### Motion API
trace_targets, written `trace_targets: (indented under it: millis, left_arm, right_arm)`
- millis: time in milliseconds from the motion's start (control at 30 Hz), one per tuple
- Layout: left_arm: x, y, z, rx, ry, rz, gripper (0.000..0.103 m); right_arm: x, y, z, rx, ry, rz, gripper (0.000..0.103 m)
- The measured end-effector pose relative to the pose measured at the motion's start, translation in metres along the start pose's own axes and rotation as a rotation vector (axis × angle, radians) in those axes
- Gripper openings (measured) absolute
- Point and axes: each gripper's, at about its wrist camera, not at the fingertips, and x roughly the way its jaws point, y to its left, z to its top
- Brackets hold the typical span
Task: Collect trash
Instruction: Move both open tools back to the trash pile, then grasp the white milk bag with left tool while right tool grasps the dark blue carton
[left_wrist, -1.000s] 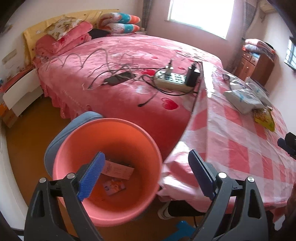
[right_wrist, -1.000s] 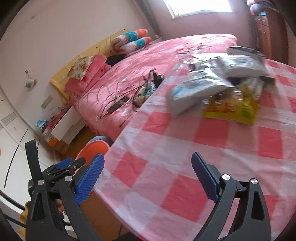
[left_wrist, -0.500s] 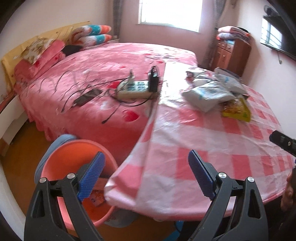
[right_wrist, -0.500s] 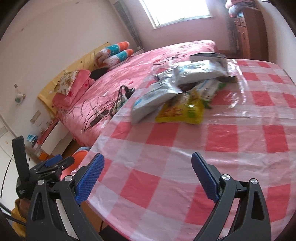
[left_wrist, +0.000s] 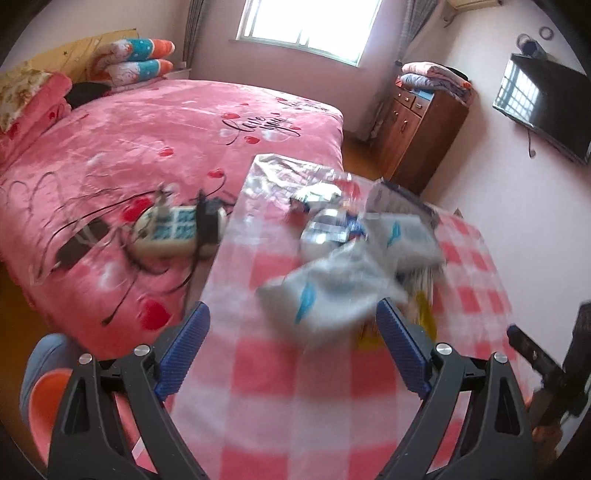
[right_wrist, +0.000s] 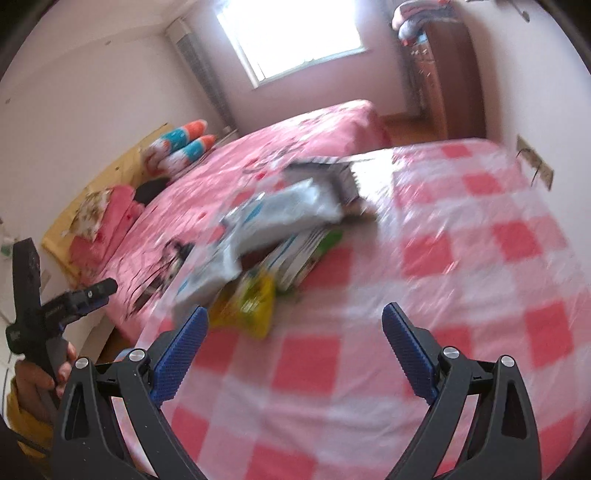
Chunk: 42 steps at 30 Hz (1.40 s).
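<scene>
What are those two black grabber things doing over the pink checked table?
A person is tidying up trash. They hold a left gripper and a right gripper, both wide open and empty, over the checked tablecloth. Ahead lies a pile of wrappers: a white packet, a yellow packet and more behind. Nothing is picked up yet. The orange bucket for the trash peeks out at the lower left, beside the bed.
</scene>
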Motion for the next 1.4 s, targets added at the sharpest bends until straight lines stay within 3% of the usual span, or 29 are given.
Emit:
trace_targets:
  millis: [300,467,567,767,1067,1100,1133,1200,1267,1300,1367,1400]
  left_arm:
    - [0.102,-0.045,0.087,0.033,0.018,0.001,0.092]
    - [0.157,-0.056,0.112,0.039,0.067,0.026,0.092]
    - [0.182,-0.055,0.120,0.029,0.095,0.038,0.089]
    - [0.223,-0.048,0.126,0.011,0.175,0.043,0.072]
    - [0.239,-0.069,0.123,0.160,0.188,0.075,0.068]
    - [0.239,-0.072,0.121,0.180,0.192,0.075,0.062]
    - [0.244,-0.075,0.117,0.187,0.234,0.043,0.045]
    - [0.244,-0.079,0.112,0.198,0.230,0.036,0.043]
    - [0.243,-0.082,0.111,0.199,0.233,0.019,0.041]
    - [0.243,-0.082,0.111,0.196,0.235,0.011,0.041]
    - [0.240,-0.085,0.107,0.212,0.227,0.006,0.041]
    - [0.239,-0.087,0.105,0.220,0.227,-0.001,0.041]
  right_arm:
    - [0.038,-0.031,0.048,0.011,-0.033,-0.012,0.094]
    - [0.063,-0.039,0.070,0.000,-0.048,-0.011,0.094]
    - [0.082,-0.040,0.081,-0.022,-0.042,-0.014,0.094]
    - [0.121,-0.030,0.101,-0.107,-0.037,-0.025,0.094]
    - [0.174,-0.029,0.117,-0.169,0.007,-0.042,0.094]
    - [0.179,-0.030,0.117,-0.176,0.012,-0.038,0.094]
    - [0.183,-0.029,0.118,-0.183,0.016,-0.035,0.094]
    - [0.191,-0.027,0.119,-0.204,0.031,-0.019,0.087]
    - [0.199,-0.024,0.120,-0.222,0.056,0.002,0.067]
    - [0.202,-0.023,0.119,-0.236,0.064,0.002,0.063]
    - [0.207,-0.021,0.117,-0.253,0.080,-0.001,0.041]
    - [0.206,-0.022,0.116,-0.250,0.084,0.016,0.038]
